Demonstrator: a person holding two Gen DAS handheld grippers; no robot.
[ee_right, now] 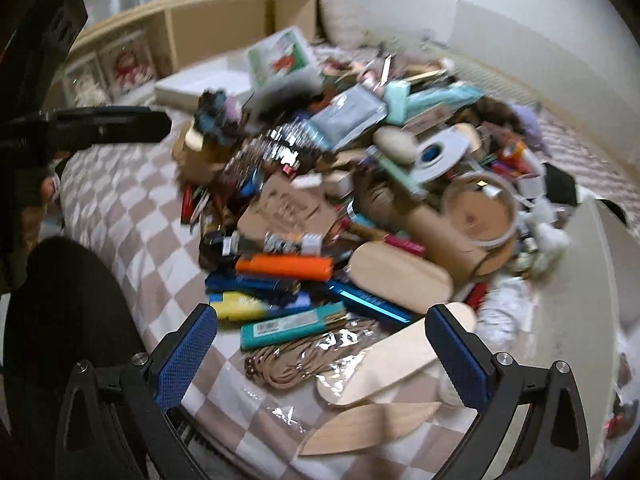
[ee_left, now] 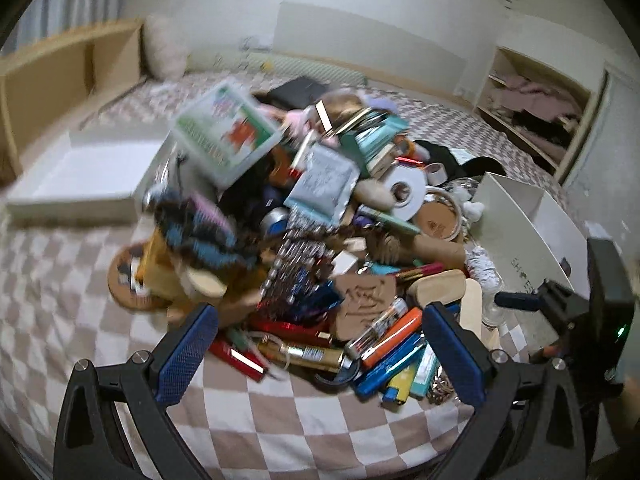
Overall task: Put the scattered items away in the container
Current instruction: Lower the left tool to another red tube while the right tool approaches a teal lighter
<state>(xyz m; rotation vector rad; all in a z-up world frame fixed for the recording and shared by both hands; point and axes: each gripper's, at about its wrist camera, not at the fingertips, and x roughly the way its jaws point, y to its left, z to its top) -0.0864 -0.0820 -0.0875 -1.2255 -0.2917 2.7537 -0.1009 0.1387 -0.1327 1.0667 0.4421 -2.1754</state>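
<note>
A big heap of small items (ee_left: 320, 240) lies on a checked bedspread: lighters, pens, tape rolls, packets, wooden pieces. An orange lighter (ee_left: 394, 336) (ee_right: 284, 266) lies at the heap's near edge. A white open box (ee_left: 80, 176) stands left of the heap, and a second white box (ee_left: 532, 232) stands at the right. My left gripper (ee_left: 320, 356) is open and empty, low over the near edge of the heap. My right gripper (ee_right: 322, 344) is open and empty over a teal lighter (ee_right: 292, 324) and flat wooden sticks (ee_right: 384, 364).
A wooden shelf unit (ee_left: 60, 76) runs along the left behind the bed. An open cupboard with clothes (ee_left: 536, 112) stands at the right. The other gripper's body (ee_left: 592, 312) shows at the right edge, and in the right wrist view (ee_right: 60, 128) at the left.
</note>
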